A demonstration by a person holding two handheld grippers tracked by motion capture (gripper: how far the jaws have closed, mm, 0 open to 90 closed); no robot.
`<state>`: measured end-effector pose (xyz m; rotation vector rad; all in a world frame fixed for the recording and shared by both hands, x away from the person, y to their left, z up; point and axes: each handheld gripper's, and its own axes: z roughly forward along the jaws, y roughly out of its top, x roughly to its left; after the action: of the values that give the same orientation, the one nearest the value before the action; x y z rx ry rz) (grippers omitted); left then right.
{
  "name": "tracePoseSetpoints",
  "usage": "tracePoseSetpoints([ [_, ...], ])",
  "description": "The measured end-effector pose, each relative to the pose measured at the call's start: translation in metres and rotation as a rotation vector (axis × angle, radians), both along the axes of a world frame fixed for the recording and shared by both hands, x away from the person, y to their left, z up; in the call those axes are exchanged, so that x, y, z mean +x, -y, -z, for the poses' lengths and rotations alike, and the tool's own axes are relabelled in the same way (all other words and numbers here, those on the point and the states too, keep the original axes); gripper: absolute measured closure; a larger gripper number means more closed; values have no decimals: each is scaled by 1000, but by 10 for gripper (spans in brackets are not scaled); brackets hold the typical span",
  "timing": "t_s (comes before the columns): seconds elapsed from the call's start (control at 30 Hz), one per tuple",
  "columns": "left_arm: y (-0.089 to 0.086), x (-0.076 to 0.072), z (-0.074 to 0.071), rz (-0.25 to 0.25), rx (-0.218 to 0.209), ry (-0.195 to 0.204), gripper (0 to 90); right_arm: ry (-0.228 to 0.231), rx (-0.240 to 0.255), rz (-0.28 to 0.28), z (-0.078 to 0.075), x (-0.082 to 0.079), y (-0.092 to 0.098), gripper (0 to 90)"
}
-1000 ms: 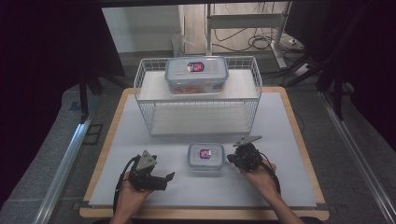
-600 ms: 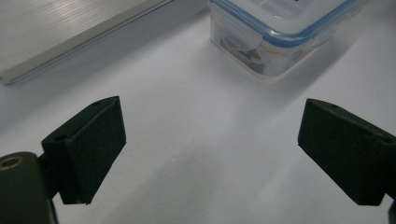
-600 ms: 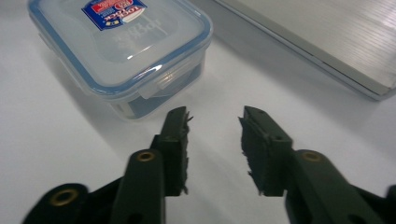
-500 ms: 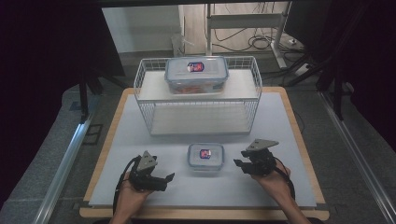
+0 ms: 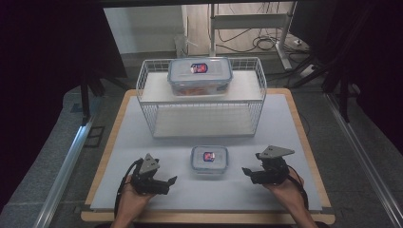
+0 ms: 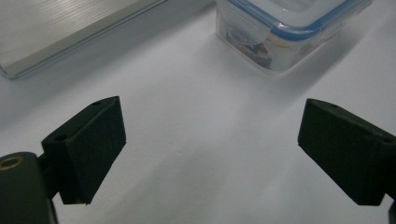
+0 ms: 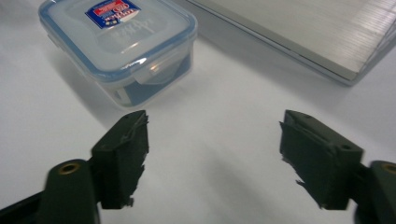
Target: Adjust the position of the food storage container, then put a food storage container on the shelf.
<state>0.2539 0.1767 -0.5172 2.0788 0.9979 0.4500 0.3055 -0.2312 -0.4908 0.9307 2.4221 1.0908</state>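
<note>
My left tool (image 5: 166, 181) rests on the white surface (image 5: 285, 123) with its jaws spread, nothing between them. My right tool (image 5: 248, 172) sits opposite, jaws spread too. Between them, apart from both, stands a small box (image 5: 209, 158) with a blue-rimmed lid. Beyond it is a wire rack (image 5: 259, 95) carrying a larger box (image 5: 199, 76) on top.

A wooden-edged table (image 5: 299, 128) covered by a pale grey mat (image 5: 285, 137) is seen from above. Dark curtains (image 5: 43, 52) are hung at both sides. A grey floor (image 5: 47, 156) is crossed by metal rails (image 5: 64, 175) on the left and right. Beyond the table, a white wall panel (image 5: 142, 28) is lit brightly, and black cables (image 5: 266, 42) are strewn beneath a metal frame (image 5: 247, 21).
</note>
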Motion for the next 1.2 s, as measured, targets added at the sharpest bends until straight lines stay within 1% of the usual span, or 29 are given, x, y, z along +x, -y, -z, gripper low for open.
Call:
tracePoseSetpoints([
  [0.13,0,0,1,1,3,-1,74,-6,-6,9,4,0,5,158],
  [0.27,1,1,1,3,7,-5,74,-13,-13,22,7,2,7,143],
  [0.4,1,1,1,-1,5,-9,73,-17,-14,22,8,2,7,134],
  [0.53,1,2,1,-13,-12,-29,73,-13,0,33,6,3,6,118],
  [0.6,1,3,1,-19,-33,-52,73,-14,11,42,6,4,6,112],
  [0.63,1,4,1,-18,-36,-57,74,-21,10,54,6,5,5,104],
  [0.73,0,5,-1,-23,-35,-61,74,-28,5,63,7,6,4,94],
  [0.8,0,8,-3,-25,-54,-80,70,-29,1,63,6,6,2,82],
  [0.87,0,12,-4,-39,-77,-118,40,-39,10,61,3,7,0,56],
  [0.9,0,15,-5,-48,-92,-128,29,-47,17,53,2,7,-2,51],
  [0.93,0,17,-7,-47,-107,-134,28,-46,25,43,0,7,-3,40],
  [1.0,1,23,-12,-30,-152,-151,31,-59,33,30,-3,7,-6,28],
  [1.03,2,26,-14,-22,-170,-149,40,-71,33,20,-4,8,-8,27],
  [1.07,3,29,-16,-14,-178,-145,52,-80,31,12,-5,9,-10,30],
  [1.13,7,34,-17,8,-178,-141,74,-92,25,10,-7,11,-14,60],
  [1.2,12,40,-17,31,-179,-147,94,-114,37,3,-8,13,-18,107],
])
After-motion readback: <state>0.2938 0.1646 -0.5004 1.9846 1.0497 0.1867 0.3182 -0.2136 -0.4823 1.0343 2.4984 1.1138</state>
